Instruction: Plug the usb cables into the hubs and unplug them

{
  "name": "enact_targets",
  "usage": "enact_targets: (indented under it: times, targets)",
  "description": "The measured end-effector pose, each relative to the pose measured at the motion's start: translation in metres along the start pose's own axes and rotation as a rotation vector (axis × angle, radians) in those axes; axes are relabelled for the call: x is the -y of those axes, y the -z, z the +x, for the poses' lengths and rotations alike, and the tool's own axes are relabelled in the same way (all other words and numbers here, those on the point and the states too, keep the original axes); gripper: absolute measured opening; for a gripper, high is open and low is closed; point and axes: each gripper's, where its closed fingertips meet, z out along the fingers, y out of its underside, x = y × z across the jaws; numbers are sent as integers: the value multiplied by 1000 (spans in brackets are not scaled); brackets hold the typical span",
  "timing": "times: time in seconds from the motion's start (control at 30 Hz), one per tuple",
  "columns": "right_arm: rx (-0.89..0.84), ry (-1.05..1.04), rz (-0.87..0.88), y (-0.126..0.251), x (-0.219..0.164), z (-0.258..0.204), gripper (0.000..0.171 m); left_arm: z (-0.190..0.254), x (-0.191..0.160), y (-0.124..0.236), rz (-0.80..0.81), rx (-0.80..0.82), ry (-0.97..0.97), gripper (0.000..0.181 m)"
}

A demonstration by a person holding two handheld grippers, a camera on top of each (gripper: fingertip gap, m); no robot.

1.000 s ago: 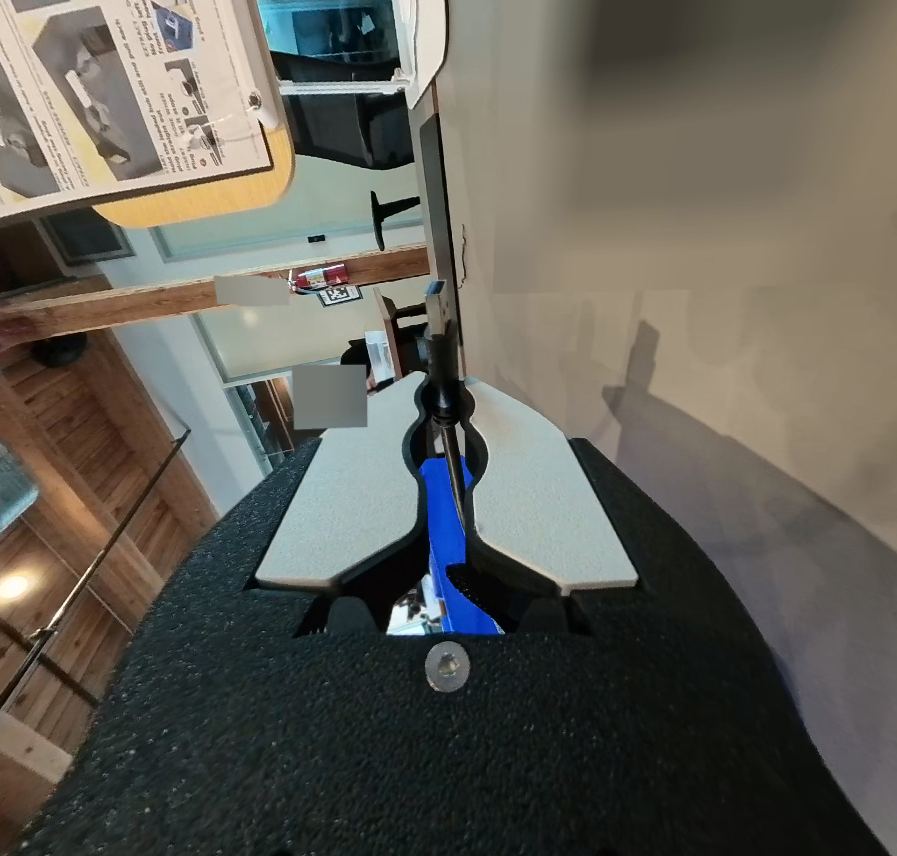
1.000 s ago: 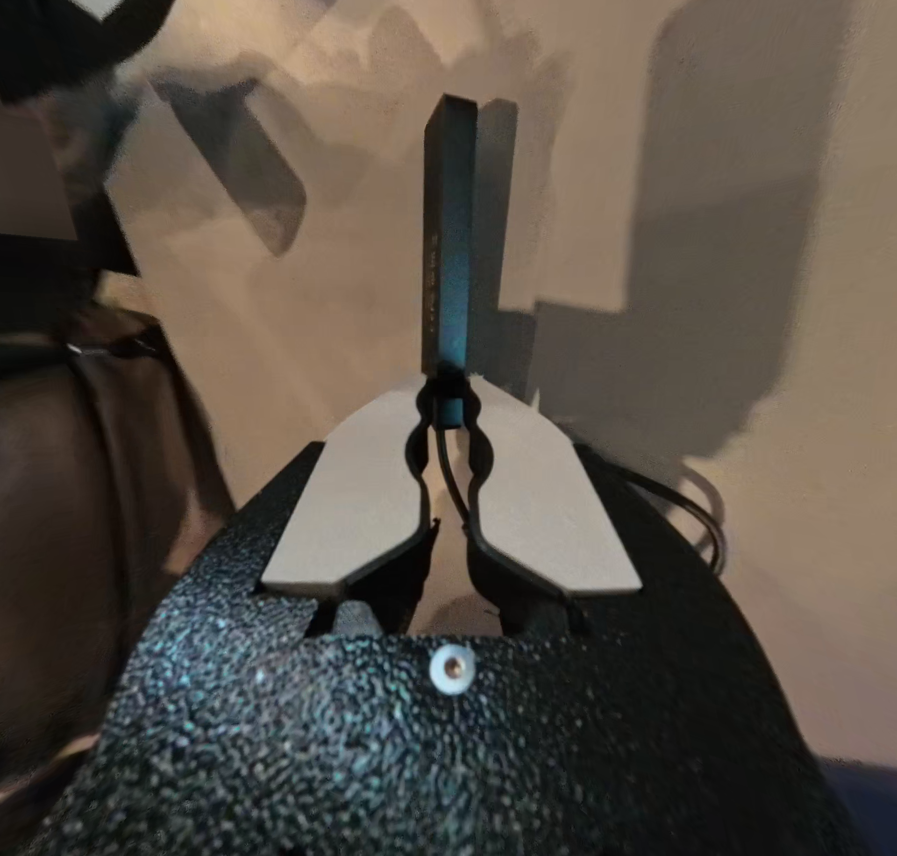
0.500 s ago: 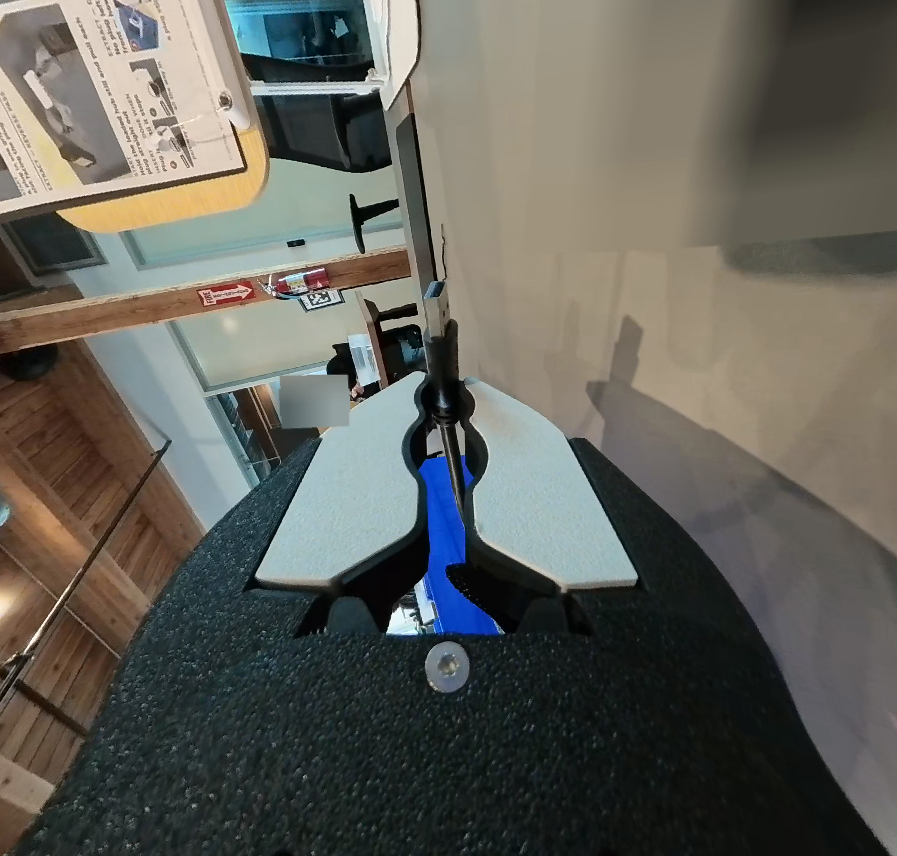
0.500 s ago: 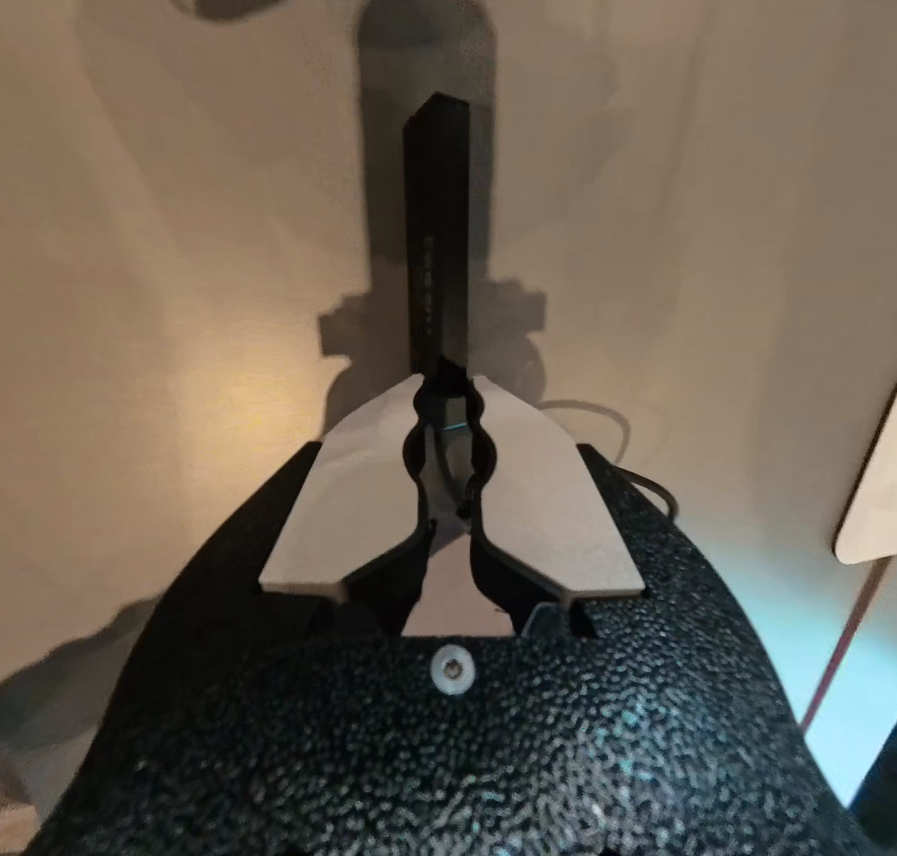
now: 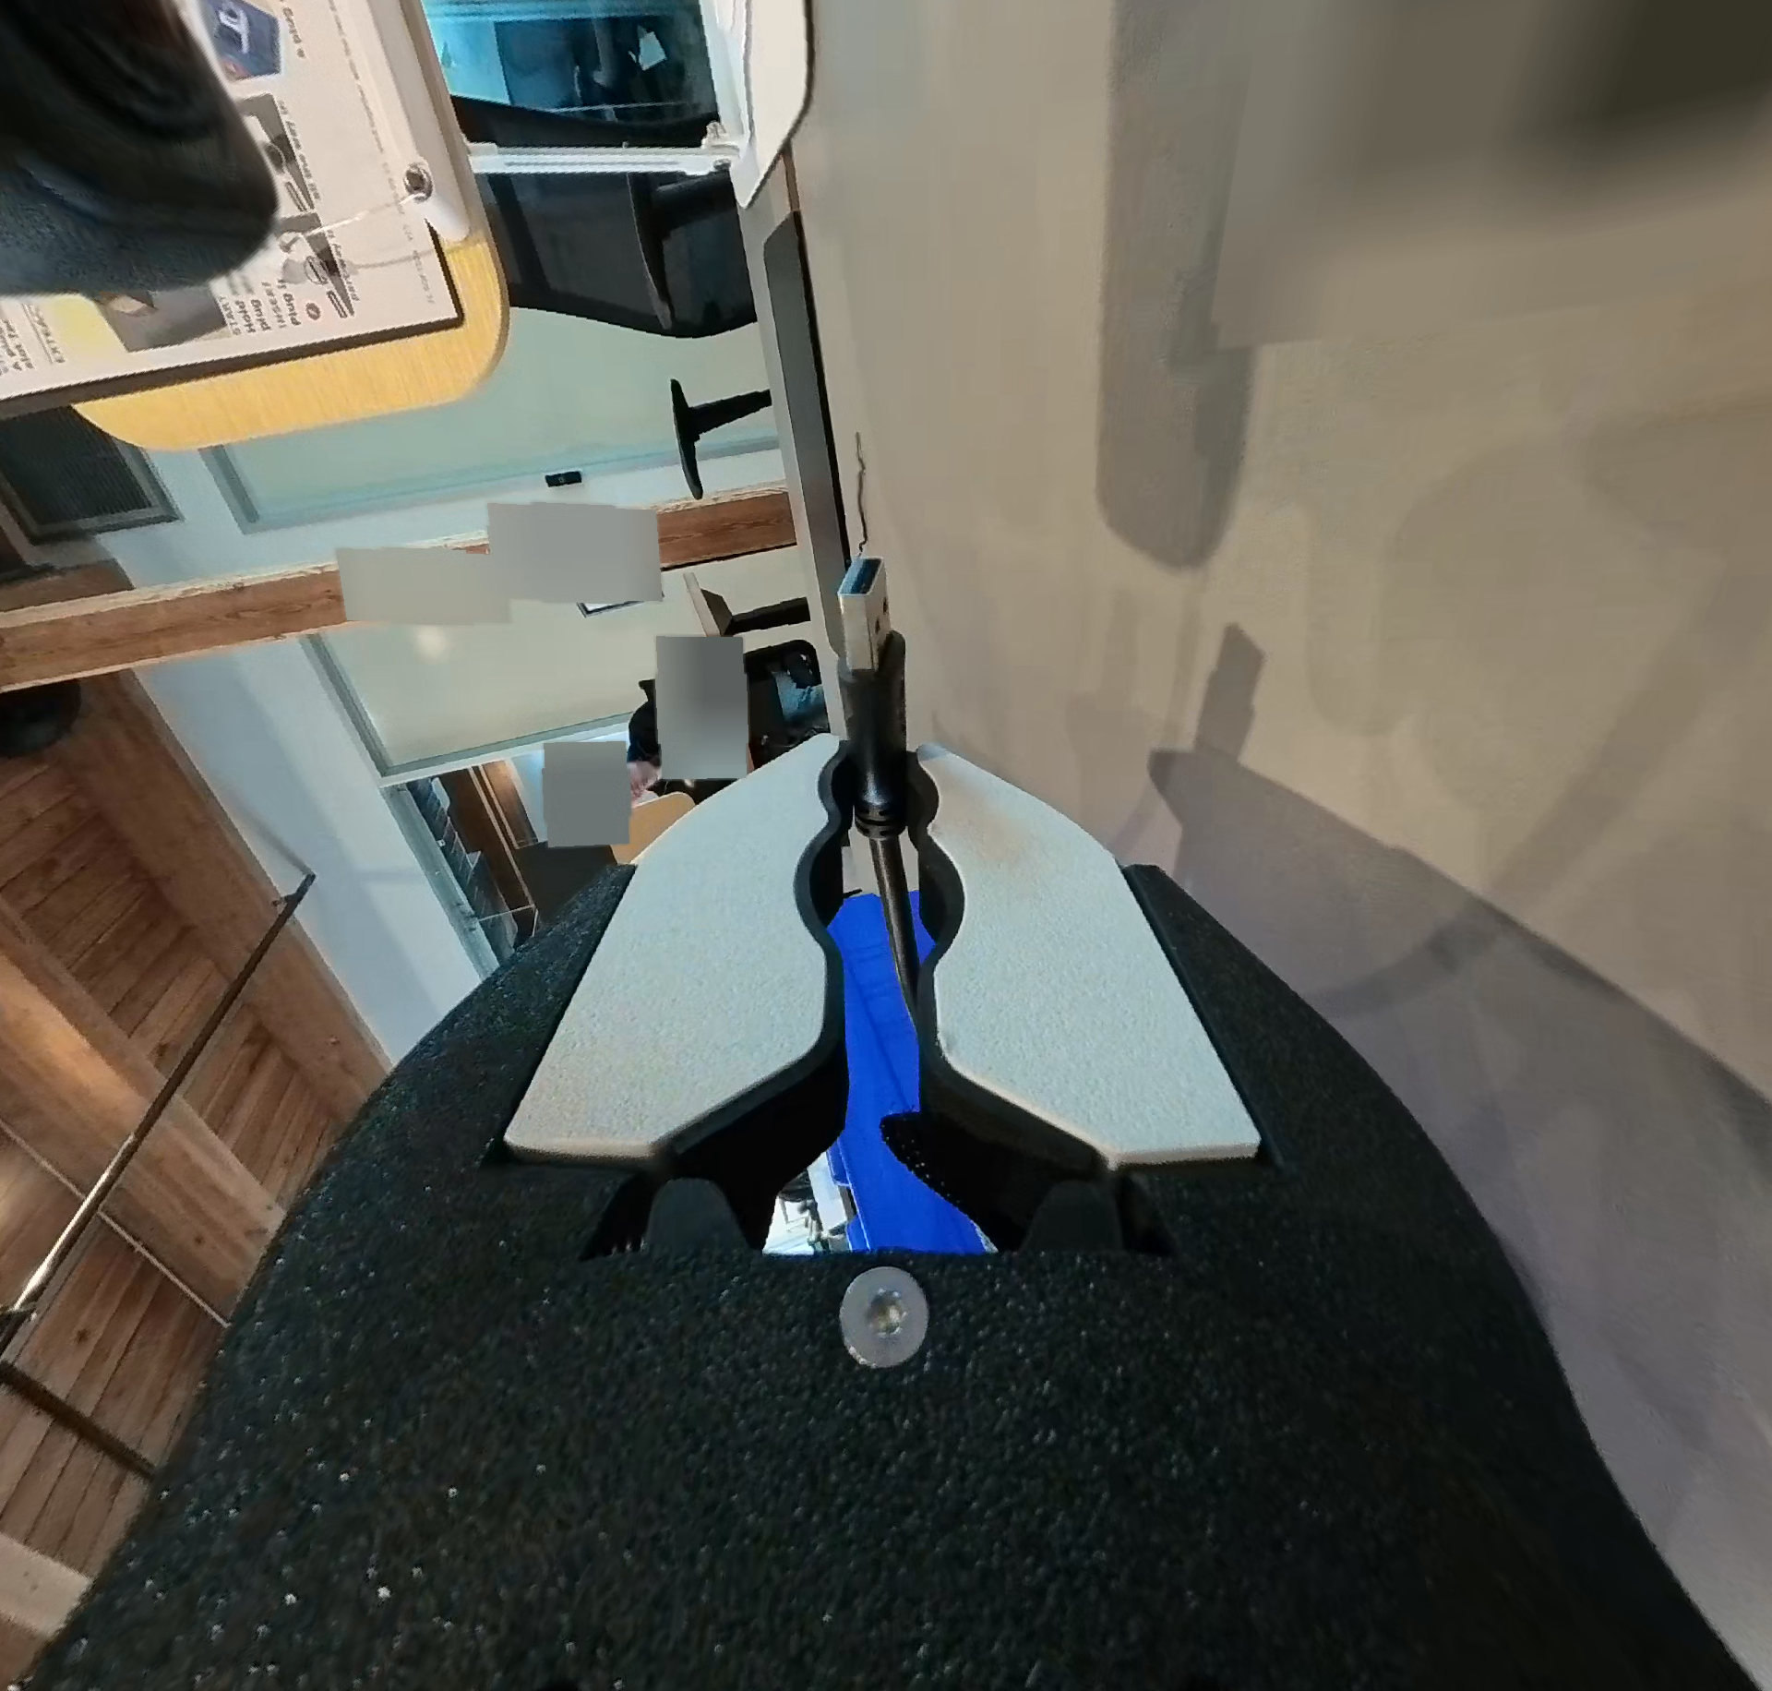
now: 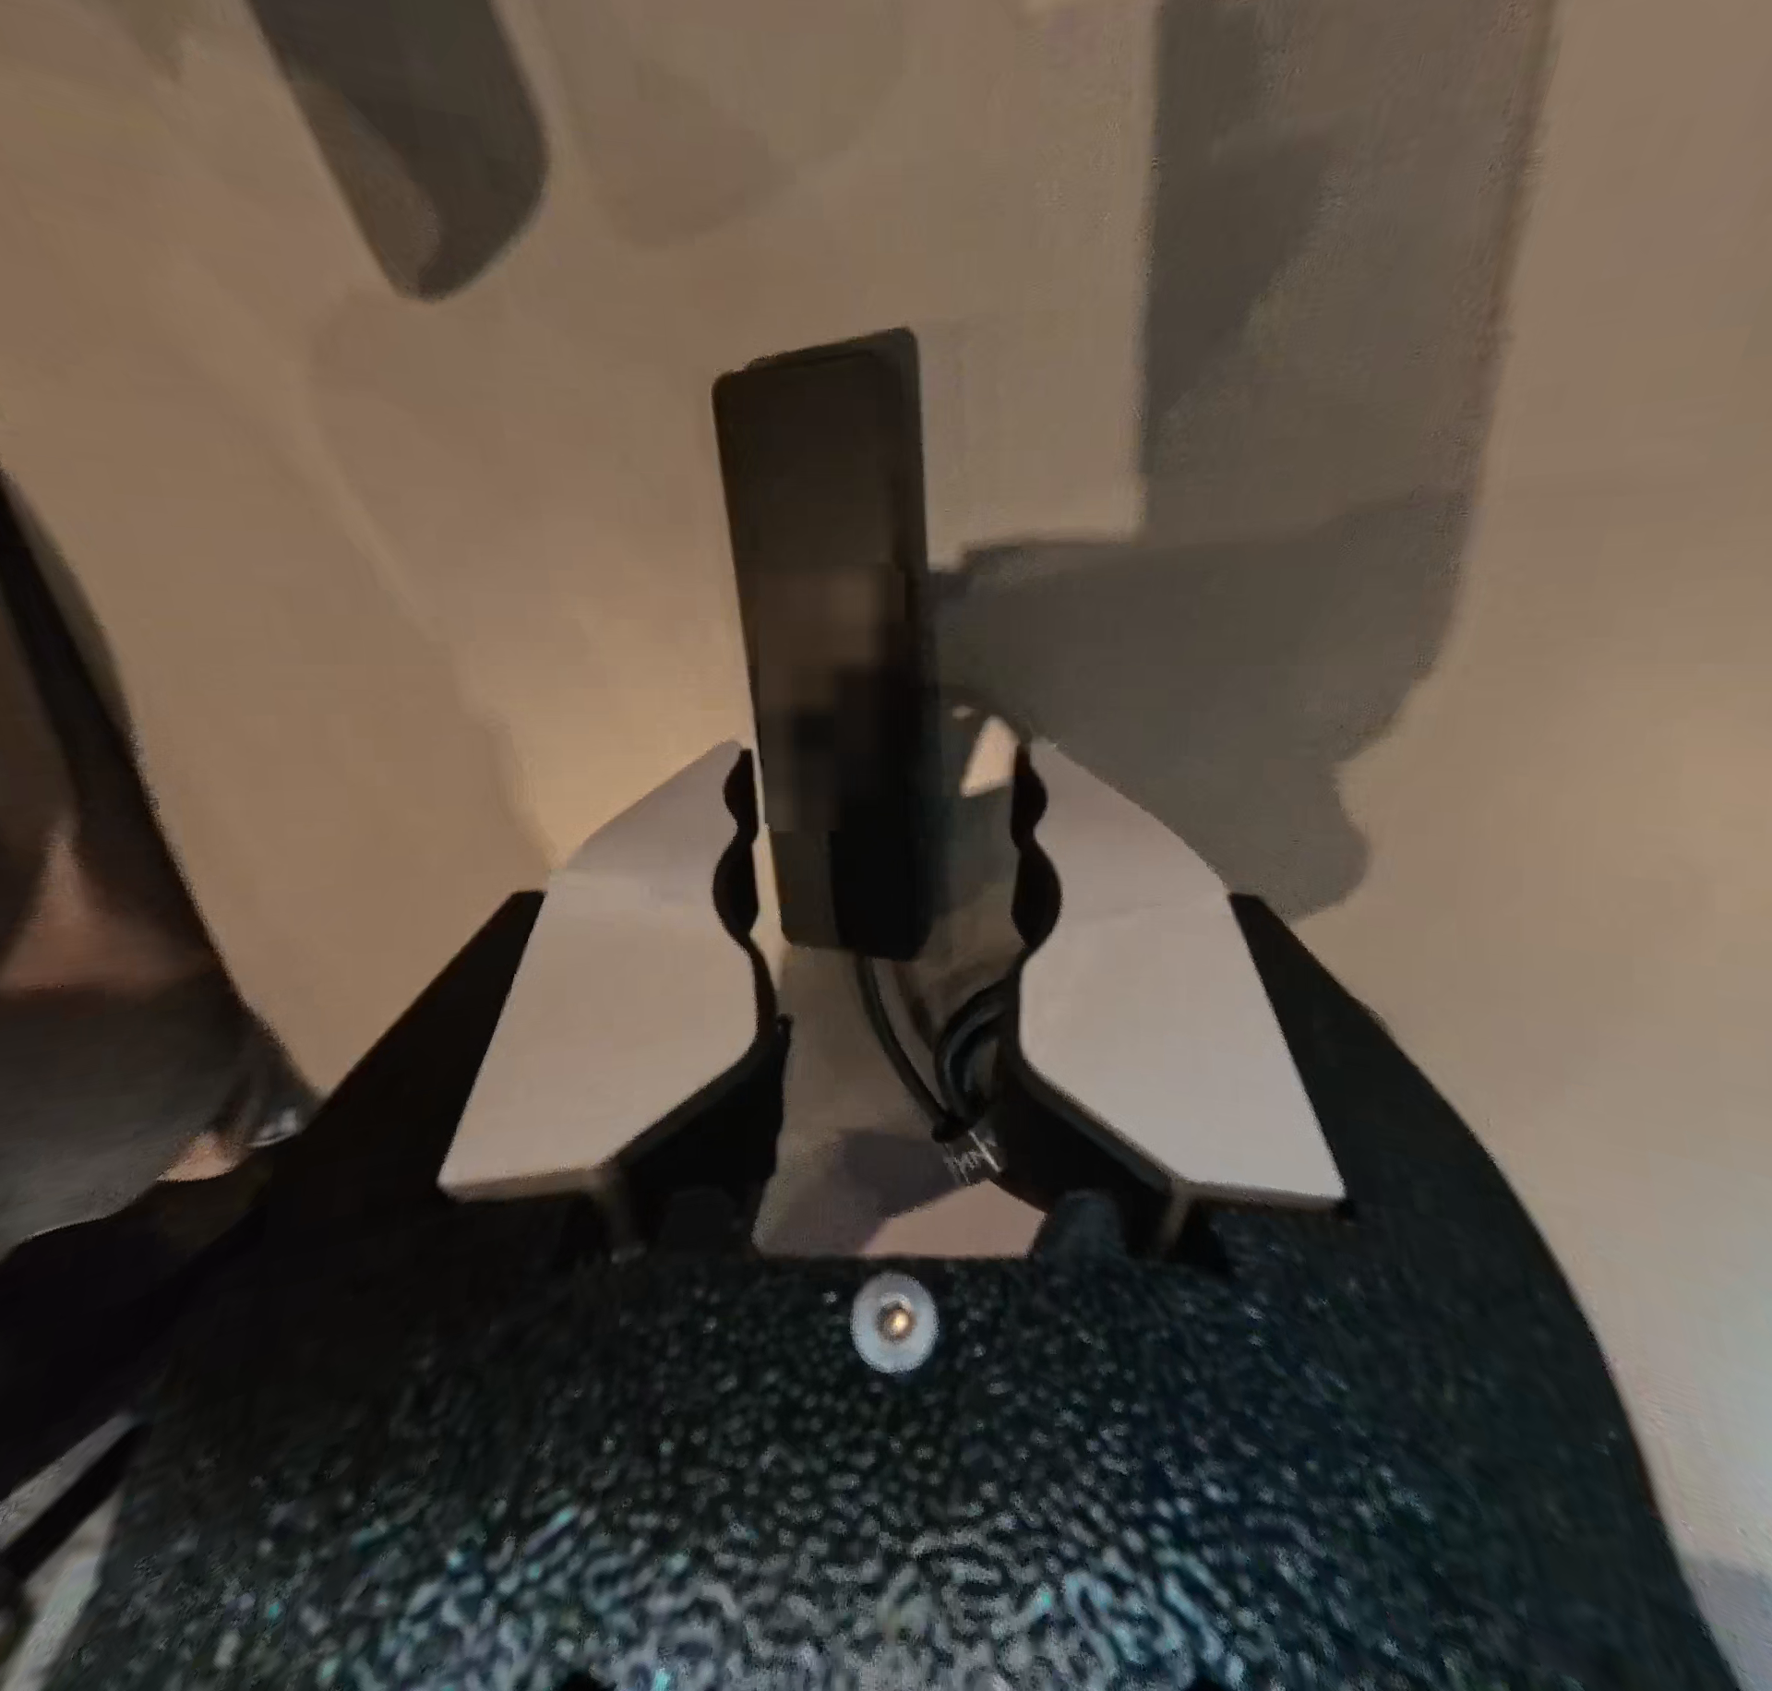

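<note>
In the left wrist view my left gripper (image 5: 874,763) is shut on the black body of a USB cable plug (image 5: 871,686). Its metal end sticks out ahead of the fingertips, in the air beside the pale table (image 5: 1390,686). The cable runs back between the fingers. In the right wrist view my right gripper (image 6: 877,767) is open. A black USB hub (image 6: 829,609) lies flat on the table (image 6: 336,590) between the jaws, close to the left finger and apart from the right one. The hub's black cable (image 6: 925,1060) curls back under the right finger.
A wooden board with a printed sheet (image 5: 316,235) lies at the top left of the left wrist view, with a dark blurred shape (image 5: 105,111) in front of it. The table's edge (image 5: 801,398) runs ahead of the plug. Beyond it is a room. Some 15 cm of space lies between my two pairs of fingers.
My right gripper has opened and let go of the hub, which now lies flat instead of edge-on. My left gripper still holds the plug and has shifted only slightly.
</note>
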Motion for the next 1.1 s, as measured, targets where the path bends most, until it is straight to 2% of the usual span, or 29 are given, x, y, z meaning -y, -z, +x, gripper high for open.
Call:
enact_targets:
  times: [0.1, 0.13, 0.27, 0.37, 0.6, 0.7, 0.93, 1.1]
  targets:
    - [114, -61, -11, 1, 2, -7, 38, 0, 0, 0, 0, -4, 1, 10]
    - [118, -66, -38, 0, 0, -8, 29, 1, 0, 0, 0, -6, 1, 10]
    - [63, -10, -66, -1, 1, -14, 27, 2, -1, -1, -2, -14, 2, 10]
    - [-75, 101, -11, 7, 7, -16, 16, 2, -3, -1, -2, -16, 5, 10]
    - [-560, 487, 18, 16, -1, -17, 13, 3, -3, 4, 25, -60, 19, 10]
    - [-603, 506, 52, 17, -3, -20, 12, 16, 8, 12, 100, -171, 24, 10]
    - [-702, 633, 129, 17, -4, -24, 12, 47, 34, 49, 245, -585, 190, 10]
    - [-655, 603, 131, 17, -6, -24, 12, 57, 60, 73, 376, -824, 333, 10]
